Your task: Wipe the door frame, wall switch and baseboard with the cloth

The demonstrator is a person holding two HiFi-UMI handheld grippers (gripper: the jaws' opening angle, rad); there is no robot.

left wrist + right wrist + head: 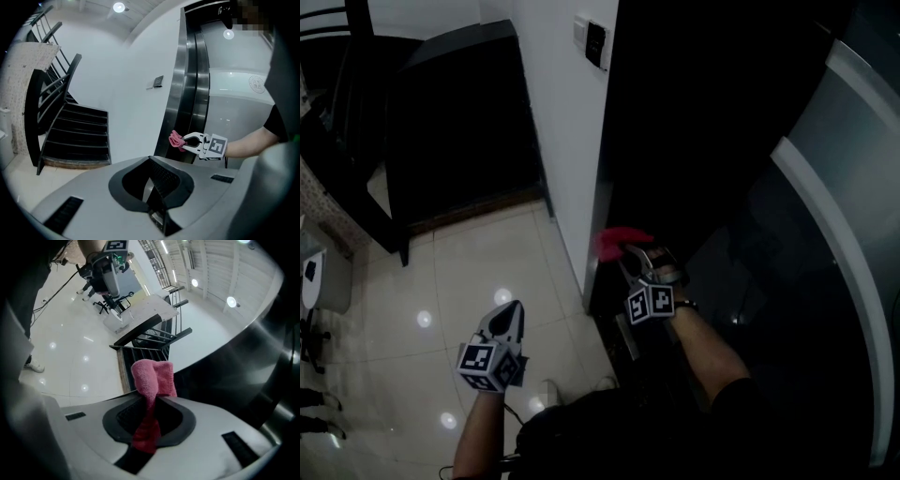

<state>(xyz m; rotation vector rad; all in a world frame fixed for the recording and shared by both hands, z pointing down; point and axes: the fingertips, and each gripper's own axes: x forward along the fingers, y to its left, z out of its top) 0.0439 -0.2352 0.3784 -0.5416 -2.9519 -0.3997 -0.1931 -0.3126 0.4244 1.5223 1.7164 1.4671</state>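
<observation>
Holding the pink cloth, the right gripper has its jaws closed on a fold of it. The bunched part stands up past the jaw tips, and a darker strip runs down between them. Cloth pos.: against the front edge of the dark door frame, low down, near the tiled floor and well below the wall switch. The switch sits on the white wall, just left of the frame. R. forearm reaches fwd from the lower edge of the head view, marker cube facing up.

Left gripper: jaws together, nothing between them, held over the floor tiles, apart from the wall and well left of the right gripper. Its own view looks toward the frame, w/ the cloth and right gripper visible beyond the jaws. Dark stairs w/ a black rail stand left of the wall
</observation>
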